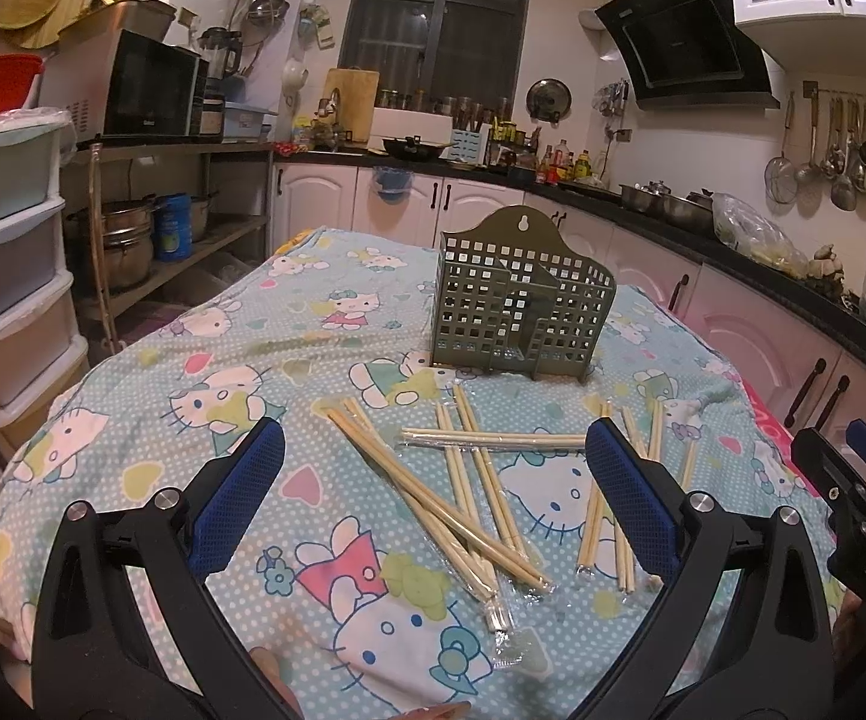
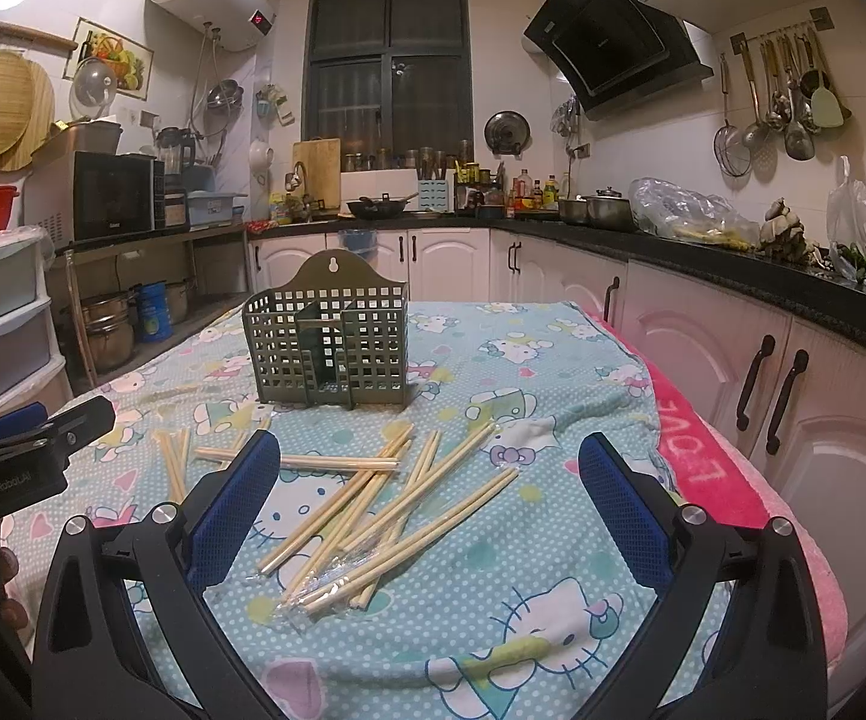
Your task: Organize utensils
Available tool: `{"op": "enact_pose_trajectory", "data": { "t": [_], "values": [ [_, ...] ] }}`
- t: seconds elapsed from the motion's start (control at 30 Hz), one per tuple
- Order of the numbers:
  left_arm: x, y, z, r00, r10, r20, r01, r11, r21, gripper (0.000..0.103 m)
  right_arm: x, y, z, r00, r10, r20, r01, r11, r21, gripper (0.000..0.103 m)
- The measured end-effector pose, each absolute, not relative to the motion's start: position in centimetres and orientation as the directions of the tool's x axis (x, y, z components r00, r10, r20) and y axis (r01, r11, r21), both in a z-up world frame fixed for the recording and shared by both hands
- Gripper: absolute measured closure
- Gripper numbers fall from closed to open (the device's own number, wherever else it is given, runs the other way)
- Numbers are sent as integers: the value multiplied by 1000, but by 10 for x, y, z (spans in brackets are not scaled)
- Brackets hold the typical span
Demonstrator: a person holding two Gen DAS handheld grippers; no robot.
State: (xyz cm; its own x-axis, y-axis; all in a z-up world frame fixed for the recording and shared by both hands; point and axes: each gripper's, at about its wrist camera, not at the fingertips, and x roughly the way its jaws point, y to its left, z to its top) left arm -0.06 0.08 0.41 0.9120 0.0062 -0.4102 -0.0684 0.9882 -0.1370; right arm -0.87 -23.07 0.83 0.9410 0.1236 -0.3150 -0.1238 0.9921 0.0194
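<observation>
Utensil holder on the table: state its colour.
The utensil holder is olive green plastic with a square-hole grid, clearest in the right wrist view.

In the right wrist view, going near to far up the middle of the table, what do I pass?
Right tool, open → pile of wrapped chopsticks → green perforated utensil holder → far edge of the Hello Kitty cloth → white cabinets.

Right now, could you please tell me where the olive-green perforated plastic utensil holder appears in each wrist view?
Left wrist view: the olive-green perforated plastic utensil holder stands upright right of centre, beyond the scattered wooden chopsticks.
Right wrist view: the holder stands left of centre, again behind the chopsticks.
Shared landmark: the dark window on the far wall, above the holder.
</observation>
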Motion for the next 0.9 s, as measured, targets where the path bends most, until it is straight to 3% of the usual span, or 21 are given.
{"op": "enact_pose_trajectory", "data": {
  "t": [0.9],
  "values": [
    [-2,8,4,909,15,-417,-83,986,-144,11,-10,-222,10,936,138,-325,-139,990,20,6]
  ]
}}
